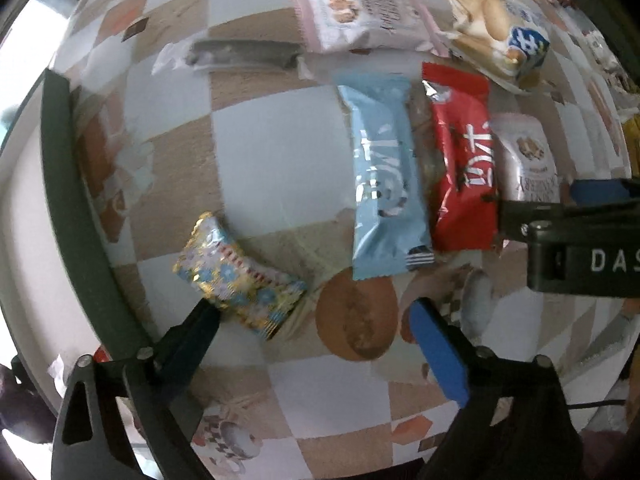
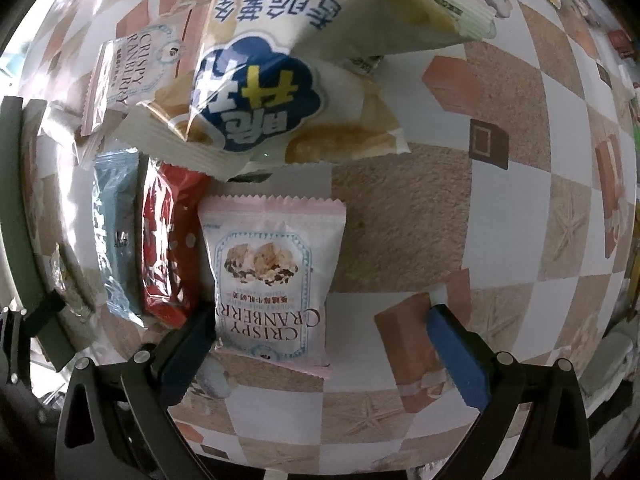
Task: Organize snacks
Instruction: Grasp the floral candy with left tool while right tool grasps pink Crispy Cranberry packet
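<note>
Shiny gold and blue, the small candy pack (image 1: 239, 276) lies just in front of the left gripper (image 1: 312, 316). The fingers (image 1: 438, 350) are wide open and hold nothing. One finger tip touches or almost touches the pack's near corner. This pack lies crooked and apart from the others, so it looks like it is not sorted yet.

The right gripper (image 2: 320, 328) is open too and holds nothing. The cranberry pack (image 2: 276, 276) lies flat on the tabletop (image 2: 400, 224) between its fingers, close to the left one.

A little farther, a neat row is forming. The blue bar (image 1: 384, 176), the red bar (image 1: 464, 160) and the cranberry pack lie side by side, all pointing the same way. That part looks done.

Farther back, things are messy. A grey stick pack (image 1: 244, 55) lies alone. A second cranberry pack (image 1: 360, 16) sits beside a big potato stick bag (image 2: 280, 68), which is crumpled and hangs over the far ends of the row. More snacks show at the far edge, too blurry to name. So I think the job is maybe halfway.
</note>
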### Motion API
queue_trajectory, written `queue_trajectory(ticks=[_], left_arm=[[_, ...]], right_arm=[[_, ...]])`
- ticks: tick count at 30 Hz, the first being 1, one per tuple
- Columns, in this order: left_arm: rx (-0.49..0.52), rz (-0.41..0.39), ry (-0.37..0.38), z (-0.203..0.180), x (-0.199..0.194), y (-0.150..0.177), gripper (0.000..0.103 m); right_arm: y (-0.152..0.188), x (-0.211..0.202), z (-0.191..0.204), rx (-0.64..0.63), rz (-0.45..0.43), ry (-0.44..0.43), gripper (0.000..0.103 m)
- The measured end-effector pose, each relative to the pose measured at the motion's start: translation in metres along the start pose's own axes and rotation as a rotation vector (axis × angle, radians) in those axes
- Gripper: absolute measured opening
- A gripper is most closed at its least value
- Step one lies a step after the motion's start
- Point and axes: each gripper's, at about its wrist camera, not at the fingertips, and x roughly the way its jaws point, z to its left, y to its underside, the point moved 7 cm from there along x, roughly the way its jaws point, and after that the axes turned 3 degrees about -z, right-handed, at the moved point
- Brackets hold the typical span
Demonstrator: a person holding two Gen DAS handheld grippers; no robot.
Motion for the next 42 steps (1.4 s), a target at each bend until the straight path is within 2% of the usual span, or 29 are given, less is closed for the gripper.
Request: queue_trajectory(ticks=[4,7,12,17,19,28,33,35,37,40,42], left_arm=[[-0.061,-0.052,0.015,0.027,-0.017,-0.002,0.096],[-0.063,-0.079,0.013,0.048,-0.028,-0.005,0.096],[0.034,-0.065,-0.008,0.040,-0.027,0.003,0.096],[0.100,-0.030,-0.084,0.015,-0.011,0.005,0.096],[0.058,0.007,-0.099,0.016,-0.003,0.002,0.096],[-0.360,0.058,-0.004,0.045,-0.001,-0.007,0.096],[-0.511,0.101,0.022,0.072,0.004,-0.011,0.096],[-0.582,0.120,0.055,0.076,0.008,-0.009,0.096],[-0.603,0.126,0.058,0.083,0.010,-0.011,0.095],[-0.554,0.114,0.055,0.081,0.007,-0.017,0.090],[-0.520,0.101,0.051,0.056,0.006,-0.037,0.080]], right_arm=[[0.001,0.000,0.000,0.001,0.000,0.000,0.103],[0.003,0.000,0.001,0.002,-0.003,0.000,0.103],[0.003,0.001,0.001,0.001,-0.007,0.000,0.103],[0.003,0.000,0.001,0.000,-0.007,0.000,0.103],[0.004,0.002,0.001,-0.001,-0.009,-0.001,0.103],[0.001,0.002,0.002,-0.001,-0.001,-0.003,0.103],[-0.001,0.003,0.002,-0.002,0.003,-0.003,0.103],[-0.001,0.003,0.001,-0.001,0.006,-0.003,0.103],[-0.003,0.005,0.001,0.002,0.024,-0.004,0.103],[-0.008,0.006,-0.003,0.040,0.049,-0.016,0.103],[-0.009,0.006,-0.005,0.059,0.048,-0.025,0.103]])
